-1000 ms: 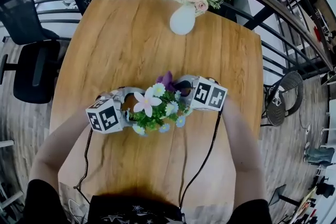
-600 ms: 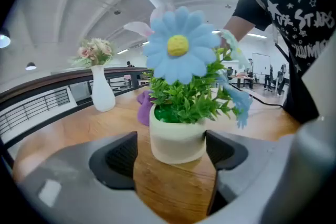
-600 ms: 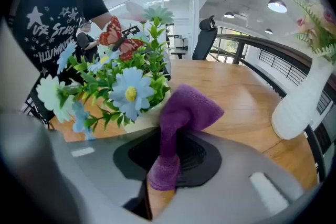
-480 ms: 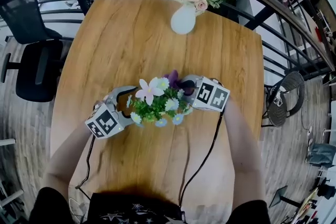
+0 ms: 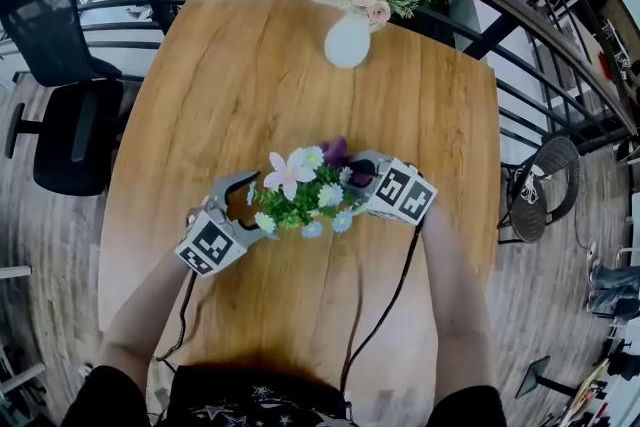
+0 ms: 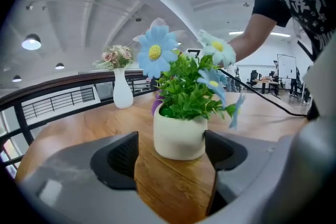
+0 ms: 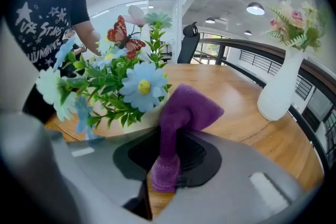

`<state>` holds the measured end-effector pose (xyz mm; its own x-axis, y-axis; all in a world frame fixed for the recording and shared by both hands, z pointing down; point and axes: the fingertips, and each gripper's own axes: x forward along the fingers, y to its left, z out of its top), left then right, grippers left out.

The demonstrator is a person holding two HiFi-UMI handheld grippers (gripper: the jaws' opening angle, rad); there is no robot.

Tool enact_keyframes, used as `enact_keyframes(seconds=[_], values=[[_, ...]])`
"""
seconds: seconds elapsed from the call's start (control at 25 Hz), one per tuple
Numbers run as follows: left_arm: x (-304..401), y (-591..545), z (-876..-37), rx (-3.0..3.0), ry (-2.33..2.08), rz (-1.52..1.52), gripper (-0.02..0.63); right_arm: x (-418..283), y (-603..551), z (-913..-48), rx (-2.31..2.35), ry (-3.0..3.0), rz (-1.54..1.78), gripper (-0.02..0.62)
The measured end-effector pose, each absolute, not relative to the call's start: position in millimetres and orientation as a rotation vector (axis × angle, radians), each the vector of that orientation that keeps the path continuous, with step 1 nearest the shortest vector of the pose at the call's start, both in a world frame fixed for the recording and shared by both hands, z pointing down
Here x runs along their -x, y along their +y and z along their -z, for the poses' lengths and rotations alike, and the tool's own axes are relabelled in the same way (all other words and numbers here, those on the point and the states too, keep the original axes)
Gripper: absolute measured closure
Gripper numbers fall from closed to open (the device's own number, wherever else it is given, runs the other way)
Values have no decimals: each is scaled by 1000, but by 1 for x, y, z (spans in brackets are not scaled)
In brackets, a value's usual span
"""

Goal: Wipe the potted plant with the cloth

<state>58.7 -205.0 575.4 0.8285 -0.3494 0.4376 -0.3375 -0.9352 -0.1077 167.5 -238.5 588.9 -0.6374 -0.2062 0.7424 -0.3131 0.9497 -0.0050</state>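
Our left gripper (image 5: 258,205) has swung round the potted plant (image 5: 300,197), jaws apart. Our right gripper (image 5: 358,171) clenches the cloth (image 7: 184,113), so we judge wiping continues.

On the black T-shirt (image 7: 48,17) white print includes "STAR" beside a star shape; the rest is illegible.

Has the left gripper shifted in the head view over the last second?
Yes. The left gripper has swung: its marker cube sits lower in the picture, farther from the white vase and nearer the table's near edge.
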Motion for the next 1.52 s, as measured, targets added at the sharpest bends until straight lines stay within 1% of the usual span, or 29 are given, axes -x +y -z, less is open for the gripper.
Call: enact_keyframes(seconds=[0.16,0.2,0.28,0.36,0.6,0.64,0.68,1.08,1.52], values=[[-61,-198,-587,2989,537,756,193,-171,-238,-592,-403,-2282,-179,517],[-62,-194,-591,3003,505,775,180,-171,-239,-593,-407,-2280,-179,517],[-68,-184,-591,3029,443,781,132,-169,-238,-592,-408,-2274,-172,517],[-72,-179,-590,3044,464,771,114,-169,-238,-592,-403,-2272,-148,517],[-90,-193,-586,2997,612,751,120,-167,-230,-586,-375,-2256,-149,517],[-90,-193,-587,2992,617,768,171,-166,-228,-587,-367,-2252,-145,517],[-90,-193,-588,2990,614,781,181,-166,-226,-587,-362,-2247,-140,517],[-89,-191,-589,3001,554,764,184,-175,-184,-593,-394,-2283,-217,517],[-89,-191,-590,3001,472,790,184,-164,-144,-596,-425,-2303,-303,517]])
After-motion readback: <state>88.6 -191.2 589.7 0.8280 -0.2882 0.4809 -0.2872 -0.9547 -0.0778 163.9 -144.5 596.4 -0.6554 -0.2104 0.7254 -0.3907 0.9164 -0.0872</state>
